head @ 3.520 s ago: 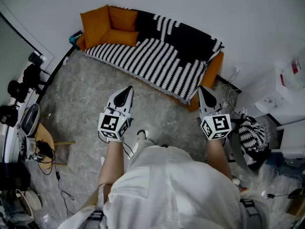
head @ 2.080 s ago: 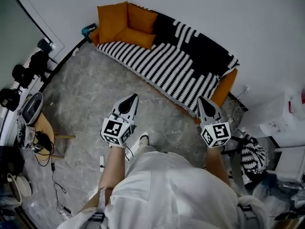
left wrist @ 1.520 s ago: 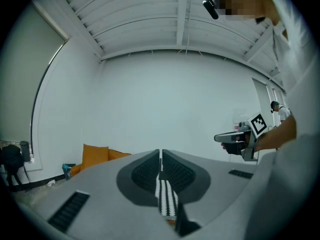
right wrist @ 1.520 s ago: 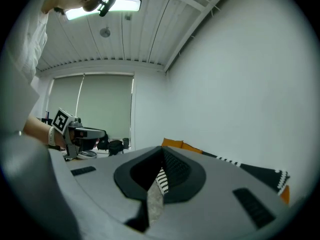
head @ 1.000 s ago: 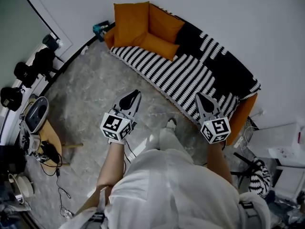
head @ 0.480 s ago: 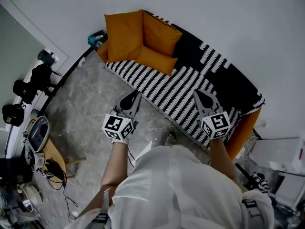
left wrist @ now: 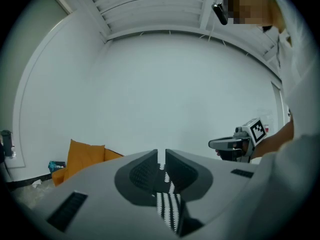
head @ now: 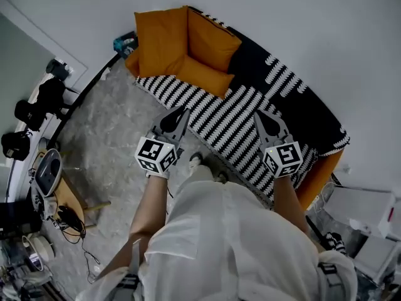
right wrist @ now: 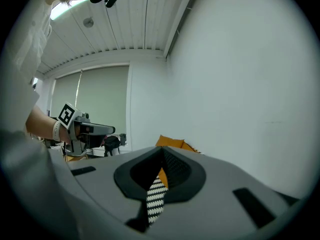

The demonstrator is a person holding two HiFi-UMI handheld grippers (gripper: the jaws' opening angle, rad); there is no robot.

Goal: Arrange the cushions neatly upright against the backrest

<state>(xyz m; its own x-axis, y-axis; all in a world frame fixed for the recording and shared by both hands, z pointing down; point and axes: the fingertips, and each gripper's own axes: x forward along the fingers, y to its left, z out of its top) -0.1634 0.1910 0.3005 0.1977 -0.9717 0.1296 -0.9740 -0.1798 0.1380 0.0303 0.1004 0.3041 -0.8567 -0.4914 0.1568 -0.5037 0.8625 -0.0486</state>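
Cushions (head: 161,39), orange, bunched at the sofa's (head: 316,168) end in the upper left of the head view, well apart from both tools. Left hand-held gripper (head: 180,113) below and right of them, released, jaws just been opening to a narrow gap, nothing between. Right hand-held gripper (head: 262,116) farther right, clenched and empty. Forearms stretched forward side by side, pointing nearly level over the striped throw (head: 232,115).
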